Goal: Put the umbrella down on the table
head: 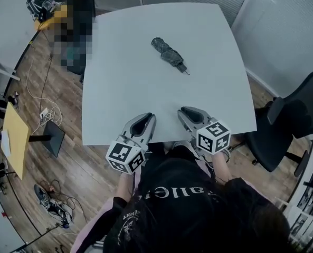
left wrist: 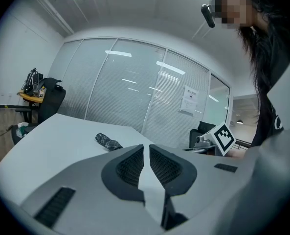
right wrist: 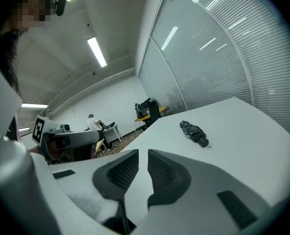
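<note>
A folded dark patterned umbrella lies on the white table, past its middle, with nothing touching it. It shows too in the left gripper view and the right gripper view. Both grippers hover at the table's near edge, well short of the umbrella. The left gripper has its jaws together with only a thin slit and nothing between them. On the right gripper a narrow gap shows between the jaws, also with nothing in it.
A black office chair stands right of the table. A dark chair with bags is at the far left corner. A yellow board and loose cables are on the wooden floor at left. Glass partitions lie behind the table.
</note>
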Tool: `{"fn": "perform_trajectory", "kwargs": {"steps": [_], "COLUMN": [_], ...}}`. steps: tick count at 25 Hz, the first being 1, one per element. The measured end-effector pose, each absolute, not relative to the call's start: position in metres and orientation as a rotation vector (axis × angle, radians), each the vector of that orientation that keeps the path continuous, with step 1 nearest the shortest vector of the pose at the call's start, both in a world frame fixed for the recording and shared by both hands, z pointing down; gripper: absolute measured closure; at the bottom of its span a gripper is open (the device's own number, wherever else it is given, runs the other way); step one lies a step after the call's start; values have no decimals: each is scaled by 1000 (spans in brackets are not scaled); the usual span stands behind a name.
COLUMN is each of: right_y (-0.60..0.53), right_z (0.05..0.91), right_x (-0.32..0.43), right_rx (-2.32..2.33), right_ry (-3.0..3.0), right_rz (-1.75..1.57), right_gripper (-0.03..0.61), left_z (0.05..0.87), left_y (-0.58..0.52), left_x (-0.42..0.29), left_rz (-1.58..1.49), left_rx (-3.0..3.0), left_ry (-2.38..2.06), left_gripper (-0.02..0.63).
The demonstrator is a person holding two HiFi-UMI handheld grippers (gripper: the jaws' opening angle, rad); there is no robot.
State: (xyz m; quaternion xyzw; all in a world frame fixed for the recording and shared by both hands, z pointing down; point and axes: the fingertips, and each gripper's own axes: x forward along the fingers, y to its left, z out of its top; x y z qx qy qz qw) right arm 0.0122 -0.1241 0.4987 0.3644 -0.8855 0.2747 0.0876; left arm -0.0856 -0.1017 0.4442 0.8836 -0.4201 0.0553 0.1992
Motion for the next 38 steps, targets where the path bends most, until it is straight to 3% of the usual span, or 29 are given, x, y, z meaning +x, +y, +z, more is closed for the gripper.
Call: {"fn": "perform_trajectory", "kwargs": {"steps": [11,38], "right_y": [-102,-90], "right_z": [492,478], "right_x": [24,26], "right_rx": [1073,1036], "right_ry": [-2664,-2712], "right_rz": [800,783], "right_gripper": [549,555], "left_z": [443,442], "left_y": [-77,-63], "left_x": [-69,-62], "left_rz": [138,146], "left_rx": [2472,2495], "left_ry": [-1210,-1204], "left_gripper": [561,561]}}
